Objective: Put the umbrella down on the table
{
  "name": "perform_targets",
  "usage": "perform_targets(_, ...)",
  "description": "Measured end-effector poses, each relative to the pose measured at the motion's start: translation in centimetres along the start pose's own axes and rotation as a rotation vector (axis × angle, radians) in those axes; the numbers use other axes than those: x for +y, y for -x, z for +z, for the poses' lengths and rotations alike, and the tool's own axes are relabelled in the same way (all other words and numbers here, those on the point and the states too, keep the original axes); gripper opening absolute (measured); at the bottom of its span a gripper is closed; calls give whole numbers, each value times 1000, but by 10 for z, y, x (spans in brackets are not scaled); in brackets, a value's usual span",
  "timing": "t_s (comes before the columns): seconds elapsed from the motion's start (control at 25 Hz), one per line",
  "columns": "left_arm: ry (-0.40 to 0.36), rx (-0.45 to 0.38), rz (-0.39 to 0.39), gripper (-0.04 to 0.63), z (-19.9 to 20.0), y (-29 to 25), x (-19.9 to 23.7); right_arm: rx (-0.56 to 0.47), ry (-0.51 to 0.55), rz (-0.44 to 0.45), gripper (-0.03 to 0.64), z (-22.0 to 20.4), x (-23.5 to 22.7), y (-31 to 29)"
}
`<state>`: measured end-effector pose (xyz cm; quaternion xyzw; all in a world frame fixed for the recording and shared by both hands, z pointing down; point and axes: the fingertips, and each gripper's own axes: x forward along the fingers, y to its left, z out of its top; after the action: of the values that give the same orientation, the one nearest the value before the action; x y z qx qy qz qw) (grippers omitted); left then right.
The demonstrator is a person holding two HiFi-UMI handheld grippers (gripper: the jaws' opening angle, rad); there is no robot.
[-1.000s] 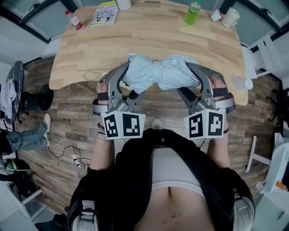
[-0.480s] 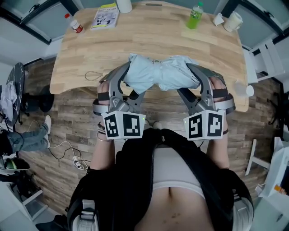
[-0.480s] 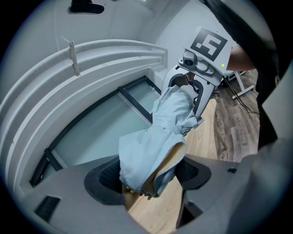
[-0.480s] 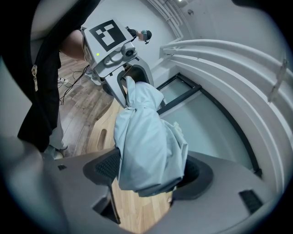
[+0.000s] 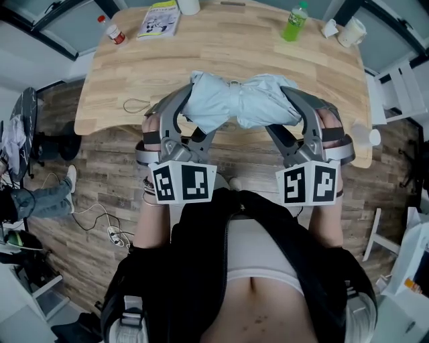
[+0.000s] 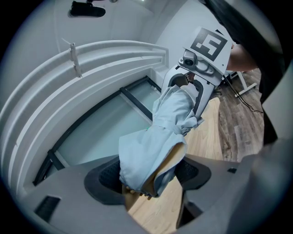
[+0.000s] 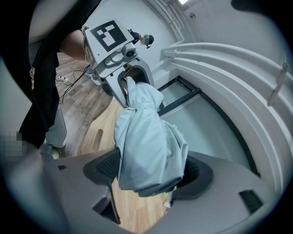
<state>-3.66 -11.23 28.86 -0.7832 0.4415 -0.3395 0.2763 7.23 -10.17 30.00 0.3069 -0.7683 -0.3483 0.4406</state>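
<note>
A folded light-blue umbrella (image 5: 238, 104) hangs crosswise between my two grippers, above the near edge of the wooden table (image 5: 221, 53). My left gripper (image 5: 190, 106) is shut on its left end, where the cloth (image 6: 149, 157) bunches between the dark pads. My right gripper (image 5: 289, 107) is shut on its right end (image 7: 149, 155). A strap cinches the umbrella at its middle. In each gripper view the other gripper shows at the umbrella's far end, with the tabletop below it.
On the table's far side stand a red-capped bottle (image 5: 111, 29), a booklet (image 5: 159, 18), a green bottle (image 5: 293, 24) and a white mug (image 5: 352, 31). A thin cord loop (image 5: 136, 105) lies near the left front edge. White furniture (image 5: 395, 74) stands at the right.
Both grippers have carried the umbrella slightly forward, farther over the table's near edge. Their grip on it looks unchanged.
</note>
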Motion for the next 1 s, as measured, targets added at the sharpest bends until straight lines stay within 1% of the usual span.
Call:
perform_targets(0.16,0,5,2,325,-6,-6,7,-4,0,4,359,3,-4,-11)
perform_targets(0.36,-8,-11,2,325,-16,-22,23,3,3,-5,359,6,-15,-31)
perform_targets(0.8,-31,-54,-33,325,-46,-85,80,50,-23,-31,359,12,-60,-103)
perform_targets(1.0,-36,-76,-59,325,-58,-111,98,81,-40,-36,359,12,-74,-131)
